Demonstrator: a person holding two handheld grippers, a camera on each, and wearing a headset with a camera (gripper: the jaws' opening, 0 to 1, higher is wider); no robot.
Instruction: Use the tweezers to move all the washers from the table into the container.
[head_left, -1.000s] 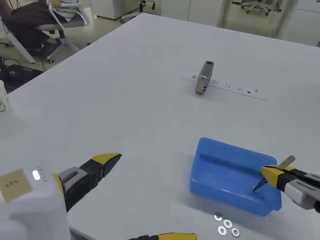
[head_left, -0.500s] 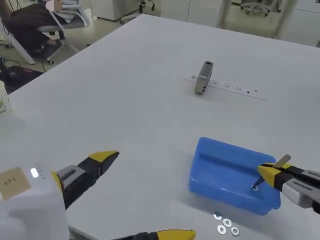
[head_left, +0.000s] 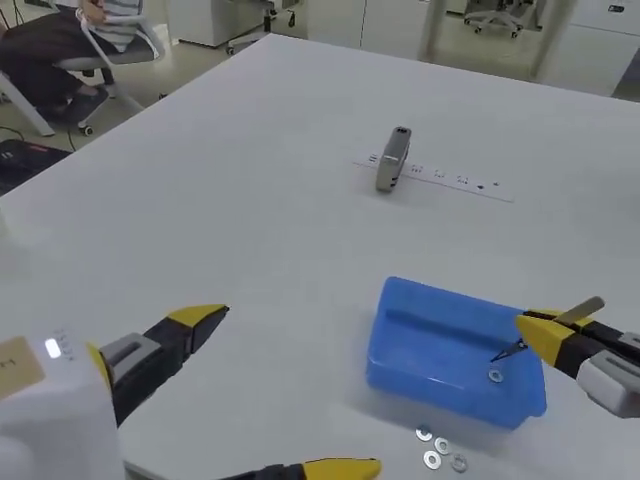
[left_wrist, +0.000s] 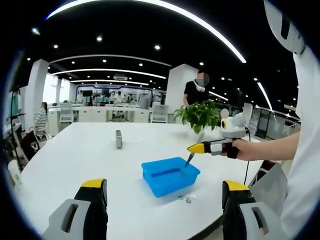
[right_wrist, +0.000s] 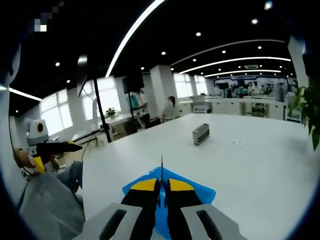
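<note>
The blue container (head_left: 440, 340) stands on the white table (head_left: 250, 200) at the near right. One washer (head_left: 495, 376) lies on its floor. Several more washers (head_left: 440, 448) lie on the table just in front of it. My right gripper (head_left: 535, 327) hovers over the container's right end, shut on the tweezers (head_left: 508, 349), whose tip points down just above the washer inside. My left gripper (head_left: 272, 391) hangs wide open at the near left with nothing in it. The left gripper view shows the container (left_wrist: 170, 175), the loose washers (left_wrist: 187, 199) and the right gripper (left_wrist: 197, 148). Between the shut jaws in the right gripper view, the tweezers (right_wrist: 161, 172) stick out.
A small grey device (head_left: 392, 158) stands on a printed strip (head_left: 450, 180) at mid-table. A person sits on a chair (head_left: 100, 40) beyond the far left corner. Another person (left_wrist: 196, 90) stands behind a plant (left_wrist: 202, 114) across the table.
A washer now lies loose on the container floor, and the tweezers' tip has risen slightly above it. The head camera has shifted. The left gripper has stayed open.
</note>
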